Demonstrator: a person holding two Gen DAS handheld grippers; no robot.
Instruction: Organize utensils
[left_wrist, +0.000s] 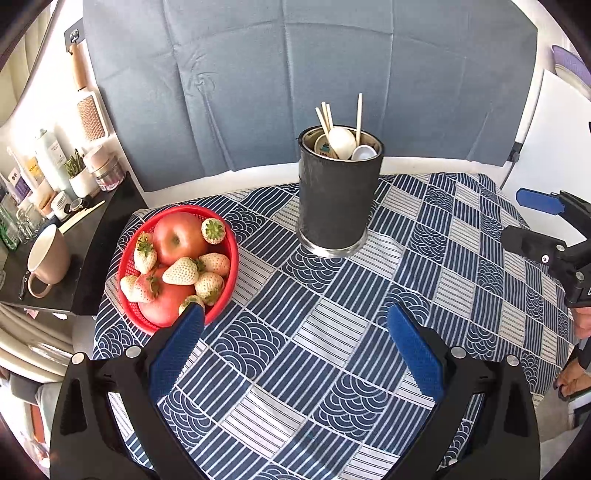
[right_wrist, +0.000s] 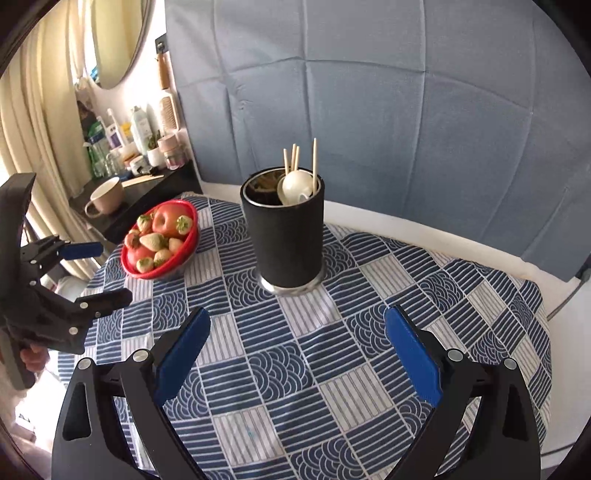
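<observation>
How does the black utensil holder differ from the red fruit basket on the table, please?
The utensil holder is tall, black and solid-walled; the fruit basket is low, red and mesh. The utensil holder holds chopsticks and spoons; the fruit basket holds apples and strawberries. Both stand upright on the patterned tablecloth.

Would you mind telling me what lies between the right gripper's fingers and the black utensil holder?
Nothing but bare patterned tablecloth: in the right wrist view, the stretch from the right gripper to the utensil holder holds no object.
</observation>
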